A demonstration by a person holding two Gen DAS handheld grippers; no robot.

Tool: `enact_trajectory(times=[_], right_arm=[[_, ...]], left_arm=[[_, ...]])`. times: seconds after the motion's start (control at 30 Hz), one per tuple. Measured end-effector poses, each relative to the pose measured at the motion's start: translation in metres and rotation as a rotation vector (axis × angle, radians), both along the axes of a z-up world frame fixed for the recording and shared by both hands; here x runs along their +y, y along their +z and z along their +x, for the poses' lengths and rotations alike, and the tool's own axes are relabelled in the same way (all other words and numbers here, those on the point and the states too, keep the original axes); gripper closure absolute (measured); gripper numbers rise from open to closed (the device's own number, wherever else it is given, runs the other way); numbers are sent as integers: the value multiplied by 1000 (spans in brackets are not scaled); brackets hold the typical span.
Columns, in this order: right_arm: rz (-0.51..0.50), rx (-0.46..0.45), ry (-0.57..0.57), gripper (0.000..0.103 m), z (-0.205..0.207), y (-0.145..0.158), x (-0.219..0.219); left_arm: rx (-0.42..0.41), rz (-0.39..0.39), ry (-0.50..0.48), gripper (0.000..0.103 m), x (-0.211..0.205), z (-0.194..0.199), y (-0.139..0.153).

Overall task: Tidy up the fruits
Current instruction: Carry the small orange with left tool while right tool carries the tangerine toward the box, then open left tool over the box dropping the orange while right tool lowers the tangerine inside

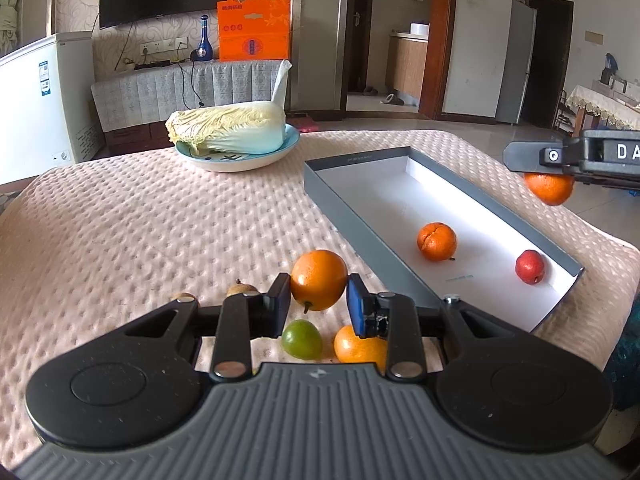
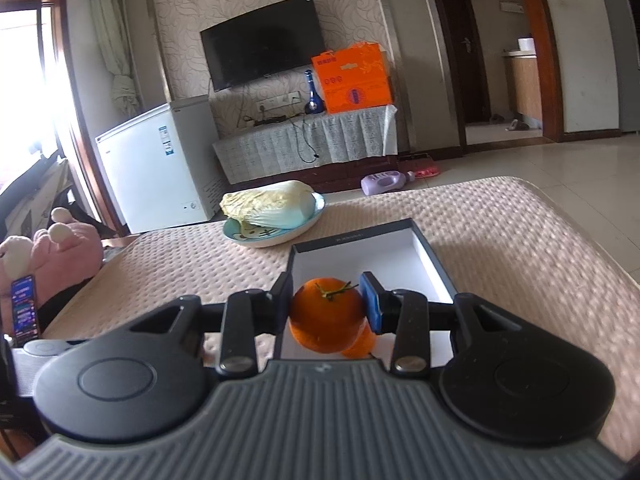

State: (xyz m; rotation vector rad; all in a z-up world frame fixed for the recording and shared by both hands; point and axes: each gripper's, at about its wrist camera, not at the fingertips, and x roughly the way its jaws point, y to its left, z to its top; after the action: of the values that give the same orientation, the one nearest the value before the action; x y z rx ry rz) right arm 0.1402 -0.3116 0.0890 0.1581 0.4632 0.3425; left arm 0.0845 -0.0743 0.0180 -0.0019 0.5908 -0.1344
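My left gripper (image 1: 318, 300) is shut on an orange (image 1: 318, 279) and holds it just above the pink tablecloth. Below it lie a green fruit (image 1: 301, 339) and another orange fruit (image 1: 358, 346). A grey box with a white inside (image 1: 436, 196) holds an orange (image 1: 436, 241) and a red fruit (image 1: 529, 266). My right gripper (image 2: 326, 302) is shut on an orange with a green stem (image 2: 325, 314), held over the near end of the box (image 2: 400, 252). In the left wrist view it shows at the right edge (image 1: 576, 160) with that orange (image 1: 550, 188) under it.
A plate with a napa cabbage (image 1: 230, 130) stands at the back of the table, also in the right wrist view (image 2: 270, 204). Two small brown fruits (image 1: 240, 289) lie left of my left gripper. A pink plush toy (image 2: 48, 248) and a phone (image 2: 25, 306) are at the table's left.
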Motion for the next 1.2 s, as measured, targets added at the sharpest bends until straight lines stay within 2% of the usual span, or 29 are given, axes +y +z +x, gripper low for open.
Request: enact_trajectory(times=[0.53,1.2], right_arm=[[19,33,-47,63,1,-5,-19],[11,51,-36,63,-7,-6,-27]], left_arm=[[4,-24,-19,68,-14,12,2],[-63,-33,-107,68,-49,40,16]])
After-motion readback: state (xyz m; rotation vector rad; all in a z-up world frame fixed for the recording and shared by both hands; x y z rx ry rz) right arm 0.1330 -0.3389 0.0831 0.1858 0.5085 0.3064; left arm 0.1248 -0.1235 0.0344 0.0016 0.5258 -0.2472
